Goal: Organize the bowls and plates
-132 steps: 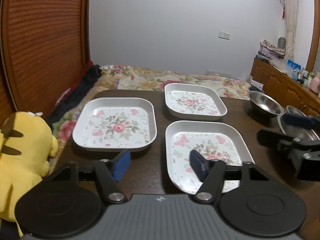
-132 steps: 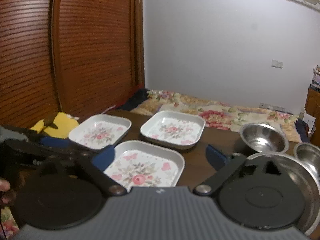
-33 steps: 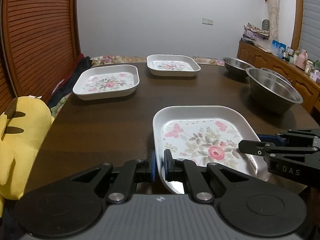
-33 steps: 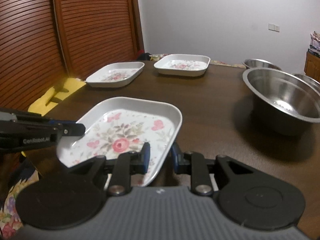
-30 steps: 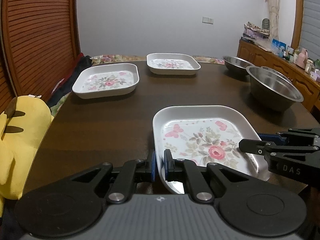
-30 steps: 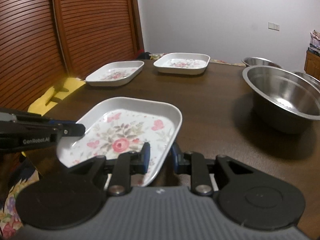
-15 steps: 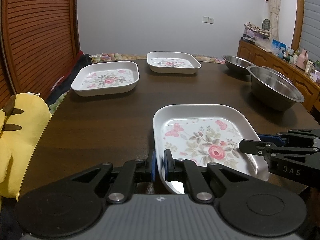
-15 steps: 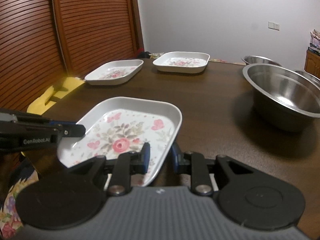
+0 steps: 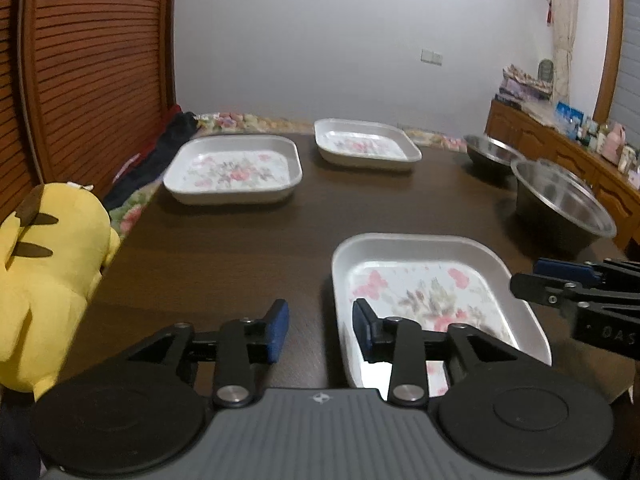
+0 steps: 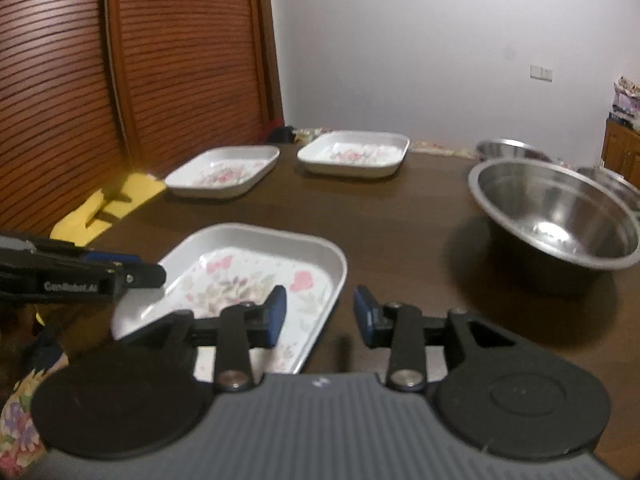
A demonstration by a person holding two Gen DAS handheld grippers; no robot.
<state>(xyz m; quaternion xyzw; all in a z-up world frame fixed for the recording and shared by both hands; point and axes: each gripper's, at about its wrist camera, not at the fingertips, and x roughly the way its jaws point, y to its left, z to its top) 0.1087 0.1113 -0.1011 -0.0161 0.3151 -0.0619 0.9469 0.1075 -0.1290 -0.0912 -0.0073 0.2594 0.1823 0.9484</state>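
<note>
A white plate with a flower print [image 9: 416, 256] [image 10: 240, 248] lies on the dark table [image 9: 224, 256] near its front edge. My left gripper [image 9: 320, 332] straddles the plate's left rim; its jaws are opening and the blue pads stand clear of the rim. My right gripper [image 10: 319, 314] straddles the right rim the same way, jaws opening, pads not touching. Each gripper shows at the edge of the other's view. Two more flowered plates [image 9: 232, 170] [image 9: 366, 146] sit side by side at the far end of the table.
A large steel bowl [image 10: 556, 208] stands to the right of the near plate, with a smaller steel bowl [image 10: 504, 148] behind it. A yellow plush toy [image 9: 48, 264] leans at the table's left edge. A slatted wooden door lies left, a sideboard right.
Both grippers were shut on the near plate's rims; now both pairs of jaws have spread and let go. The plate lies on the table.
</note>
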